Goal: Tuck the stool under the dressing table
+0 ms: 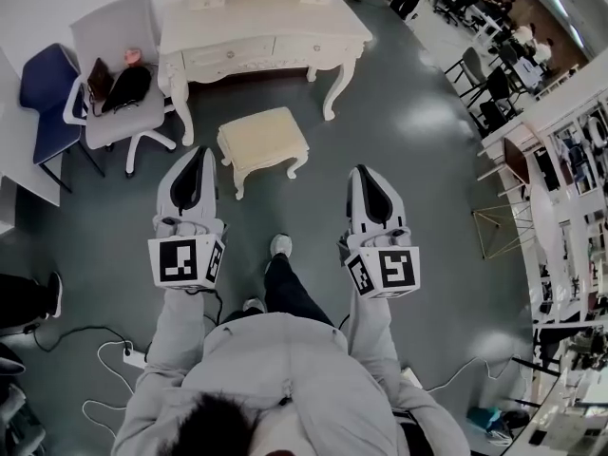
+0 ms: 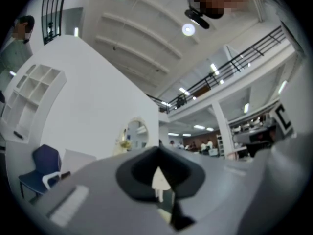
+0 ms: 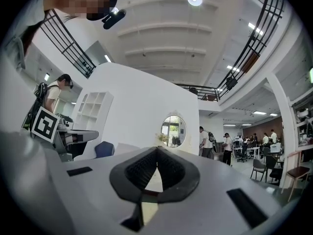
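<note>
Cream stool (image 1: 262, 139) and dressing table (image 1: 261, 34) show plainly only in the head view. The gripper views instead show a round mirror (image 3: 173, 130) and each pair of jaws pressed together, empty. The stool stands before the table, not under it, ahead of and between the left gripper (image 1: 196, 155) and right gripper (image 1: 367, 172), touching neither.
</note>
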